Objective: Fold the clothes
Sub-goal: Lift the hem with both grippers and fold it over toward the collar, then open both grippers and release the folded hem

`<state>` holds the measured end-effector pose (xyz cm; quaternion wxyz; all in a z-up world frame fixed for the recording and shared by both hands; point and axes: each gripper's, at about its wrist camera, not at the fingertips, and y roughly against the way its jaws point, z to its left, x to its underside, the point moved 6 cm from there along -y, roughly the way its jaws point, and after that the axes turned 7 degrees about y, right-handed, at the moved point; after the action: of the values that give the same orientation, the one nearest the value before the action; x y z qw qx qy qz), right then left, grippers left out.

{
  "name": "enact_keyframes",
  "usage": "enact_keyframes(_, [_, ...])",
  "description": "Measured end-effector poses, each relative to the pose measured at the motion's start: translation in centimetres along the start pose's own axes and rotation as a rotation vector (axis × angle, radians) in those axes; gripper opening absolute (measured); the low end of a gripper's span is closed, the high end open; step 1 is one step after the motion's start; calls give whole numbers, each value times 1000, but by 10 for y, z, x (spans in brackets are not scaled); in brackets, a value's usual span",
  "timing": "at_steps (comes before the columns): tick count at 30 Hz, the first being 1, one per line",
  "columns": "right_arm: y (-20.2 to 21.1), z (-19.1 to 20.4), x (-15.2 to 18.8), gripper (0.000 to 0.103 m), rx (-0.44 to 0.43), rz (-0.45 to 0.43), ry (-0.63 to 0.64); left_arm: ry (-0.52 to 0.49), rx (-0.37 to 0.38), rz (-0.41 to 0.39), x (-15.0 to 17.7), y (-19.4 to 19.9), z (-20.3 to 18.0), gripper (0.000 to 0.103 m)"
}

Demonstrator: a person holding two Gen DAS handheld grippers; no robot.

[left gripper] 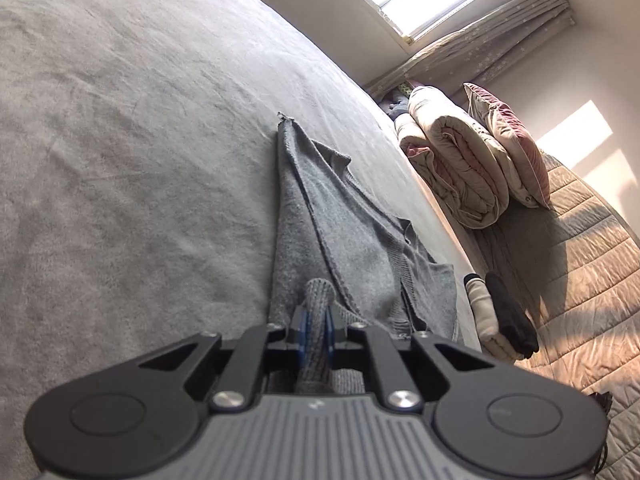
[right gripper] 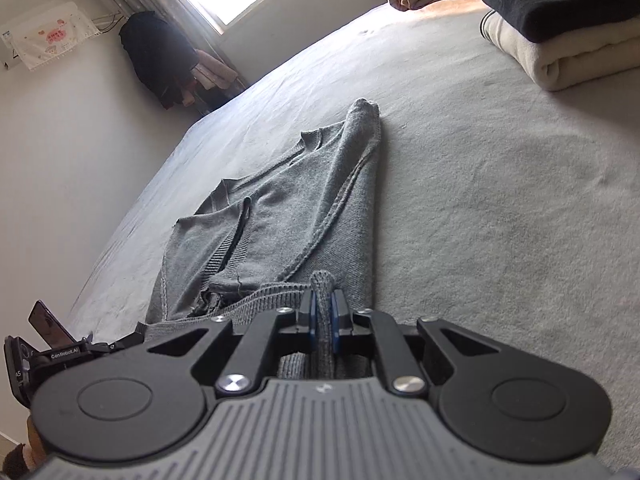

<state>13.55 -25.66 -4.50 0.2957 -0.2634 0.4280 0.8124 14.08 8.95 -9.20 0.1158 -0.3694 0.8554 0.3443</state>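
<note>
Lay on the bed (right gripper: pixel 500 208): grey sweater (right gripper: pixel 280 216), partly folded. Pinched a ribbed edge in left gripper (left gripper: pixel 316 320), another in right gripper (right gripper: pixel 323 312). Hid the near hem behind both bodies; cut off folded blanket (right gripper: pixel 568 56).

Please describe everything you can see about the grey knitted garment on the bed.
The grey knitted garment looks like a soft sweater with ribbed edging and raised seams. It lies partly folded on the grey bed cover, narrowing to a bunched point at its far end. Its near ribbed edge is lifted: the left hand-held gripper and the right hand-held gripper each pinch a fold of it between blue pads. Nothing else touches it.
</note>
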Motion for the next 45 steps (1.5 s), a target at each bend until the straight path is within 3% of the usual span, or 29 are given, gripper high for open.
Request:
enact_keyframes(4, [13,7,-10,18,0,-62,16,-109,-18,-129,-7,20,-15,11])
enact_keyframes(8, [15,34,-11,18,-10,-92,158,-191,41,-95,1,19,-28,11])
enact_keyframes(10, [4,43,-2,18,2,-48,230,-244,13,-58,10,10,-30,15])
enact_keyframes(12, [-12,47,12,18,43,12,301,-277,-66,-28,19,-3,-21,14])
enact_keyframes(14, [-19,45,19,16,59,25,339,-268,-56,-44,19,1,-22,14])
enact_keyframes(17, [-11,39,14,18,43,35,283,-238,-46,-46,11,13,-28,23])
enact_keyframes(18, [-6,39,12,22,38,36,268,-235,-43,-57,8,19,-29,35])
enact_keyframes(19, [-1,38,10,33,33,38,253,-228,-47,-63,5,24,-29,41])
enact_keyframes(21, [9,37,6,44,24,41,223,-215,-55,-74,0,33,-28,42])
enact_keyframes(26, [28,29,4,44,83,44,170,-117,-82,-39,-7,43,-11,43])
enact_keyframes(30, [35,23,6,44,128,69,136,-80,-119,34,-4,47,-5,43])
enact_keyframes(33, [35,23,10,45,126,114,126,-92,-125,71,-1,53,-5,55])
enact_keyframes(37, [37,18,18,49,104,164,54,-71,-150,155,7,61,2,57])
enact_keyframes(40, [44,14,22,49,106,208,-20,-29,-149,235,13,66,13,57])
enact_keyframes(45, [67,11,23,49,58,238,-153,48,-74,340,20,73,27,57])
